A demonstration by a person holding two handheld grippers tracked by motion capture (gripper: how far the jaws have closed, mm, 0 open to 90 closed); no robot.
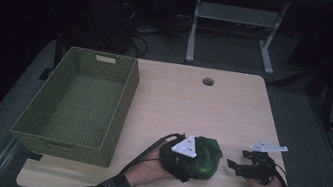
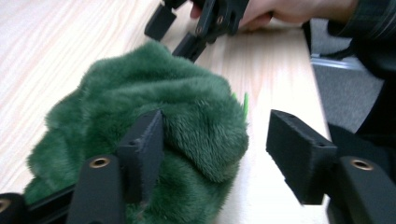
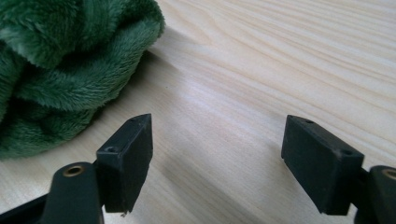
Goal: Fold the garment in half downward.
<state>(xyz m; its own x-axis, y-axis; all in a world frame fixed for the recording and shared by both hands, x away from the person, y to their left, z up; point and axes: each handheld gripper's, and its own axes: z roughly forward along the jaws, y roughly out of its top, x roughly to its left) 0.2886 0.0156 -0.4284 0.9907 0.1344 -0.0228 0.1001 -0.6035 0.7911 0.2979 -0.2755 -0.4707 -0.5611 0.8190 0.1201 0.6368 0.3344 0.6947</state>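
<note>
Green cloth (image 1: 205, 156) bunched on table (image 1: 233, 109) near front edge, right of basket (image 1: 76, 104). Left gripper (image 2: 210, 140) spread, cloth against one jaw; right gripper (image 3: 217, 140) spread over bare wood. Could snag fluff when lifting, dragging cloth off edge.

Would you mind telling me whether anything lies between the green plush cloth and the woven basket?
Nothing visible does. The cloth sits on the table right of the basket, with bare wood between them apart from the left hand-held gripper and its cable at the cloth's near-left side.
</note>
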